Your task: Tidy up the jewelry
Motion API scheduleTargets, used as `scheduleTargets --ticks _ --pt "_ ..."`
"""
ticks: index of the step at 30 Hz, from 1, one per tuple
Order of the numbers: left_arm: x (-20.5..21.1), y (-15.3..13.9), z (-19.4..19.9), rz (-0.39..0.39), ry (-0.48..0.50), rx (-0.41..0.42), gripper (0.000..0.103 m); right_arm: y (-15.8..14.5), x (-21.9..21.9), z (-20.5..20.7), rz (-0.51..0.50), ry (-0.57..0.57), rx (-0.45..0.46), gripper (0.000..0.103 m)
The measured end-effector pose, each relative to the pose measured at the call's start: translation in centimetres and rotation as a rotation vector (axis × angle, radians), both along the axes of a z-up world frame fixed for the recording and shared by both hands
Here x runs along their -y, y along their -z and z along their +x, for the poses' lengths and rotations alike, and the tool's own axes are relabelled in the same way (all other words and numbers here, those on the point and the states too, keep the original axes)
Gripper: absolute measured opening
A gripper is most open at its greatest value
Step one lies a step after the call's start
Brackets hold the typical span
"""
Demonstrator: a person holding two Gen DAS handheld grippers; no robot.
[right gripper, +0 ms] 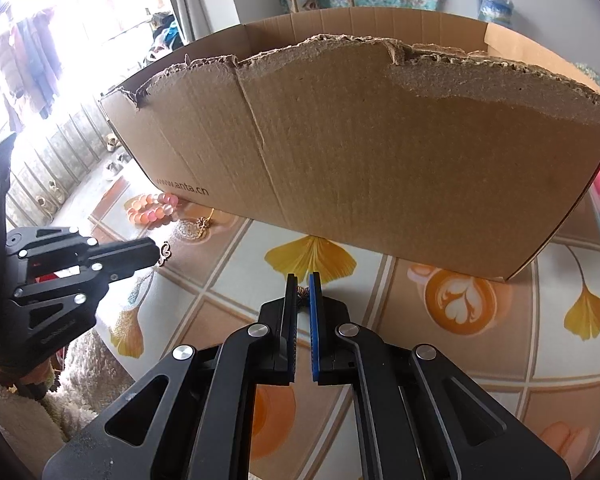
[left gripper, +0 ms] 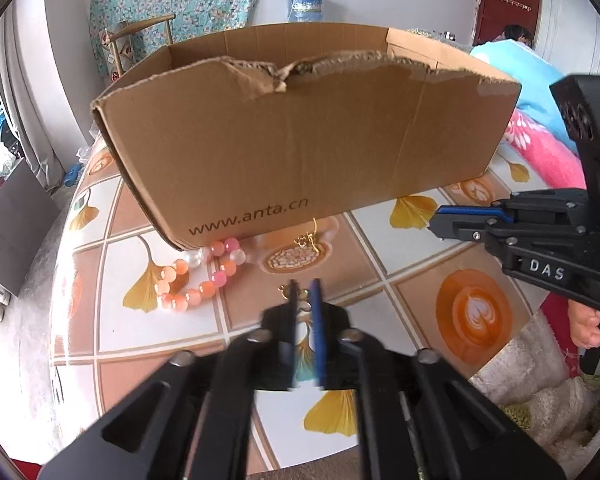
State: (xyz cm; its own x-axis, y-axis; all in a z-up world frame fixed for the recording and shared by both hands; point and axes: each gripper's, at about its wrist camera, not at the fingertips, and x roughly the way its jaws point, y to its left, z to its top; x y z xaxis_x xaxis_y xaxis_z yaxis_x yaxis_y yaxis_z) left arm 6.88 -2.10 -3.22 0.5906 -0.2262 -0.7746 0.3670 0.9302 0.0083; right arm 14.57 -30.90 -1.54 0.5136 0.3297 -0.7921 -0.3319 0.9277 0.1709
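An open cardboard box (left gripper: 292, 140) marked www.anta.cn stands on the patterned table; it also fills the right wrist view (right gripper: 380, 168). An orange-and-pink bead bracelet (left gripper: 198, 274) lies at its front left corner, also in the right wrist view (right gripper: 152, 210). A gold earring (left gripper: 310, 236) lies against the box wall. My left gripper (left gripper: 305, 292) is shut on a small gold piece (left gripper: 286, 290), seen at its tip in the right wrist view (right gripper: 165, 254). My right gripper (right gripper: 303, 286) is shut on a small dark-and-gold piece (right gripper: 302, 294), low over the table before the box.
The table (left gripper: 400, 280) has a tiled cloth with ginkgo leaves and coffee cups. Pink and blue bedding (left gripper: 540, 136) lies right of the box. A chair (left gripper: 140, 40) stands behind it. The right gripper's body (left gripper: 540, 232) reaches in from the right.
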Motion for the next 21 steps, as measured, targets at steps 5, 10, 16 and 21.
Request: scheduleTargets --ticks 5,10,16,21 --pt "-0.7 0.2 0.7 -0.037 -0.001 -0.039 0.02 0.1 -0.3 0.0 -0.003 0.001 0.001 0.004" --pt "-1.4 0.5 1.4 -0.092 -0.016 -0.089 0.02 0.1 -0.4 0.1 -0.002 -0.003 0.003 0.004" --pt "-1.4 0.5 1.4 -0.032 -0.023 -0.095 0.02 0.3 -0.1 0.1 0.009 -0.006 0.004 0.004" --pt "-0.5 0.5 1.4 0.034 -0.012 -0.083 0.02 0.4 0.2 0.1 0.015 -0.004 0.007 0.004"
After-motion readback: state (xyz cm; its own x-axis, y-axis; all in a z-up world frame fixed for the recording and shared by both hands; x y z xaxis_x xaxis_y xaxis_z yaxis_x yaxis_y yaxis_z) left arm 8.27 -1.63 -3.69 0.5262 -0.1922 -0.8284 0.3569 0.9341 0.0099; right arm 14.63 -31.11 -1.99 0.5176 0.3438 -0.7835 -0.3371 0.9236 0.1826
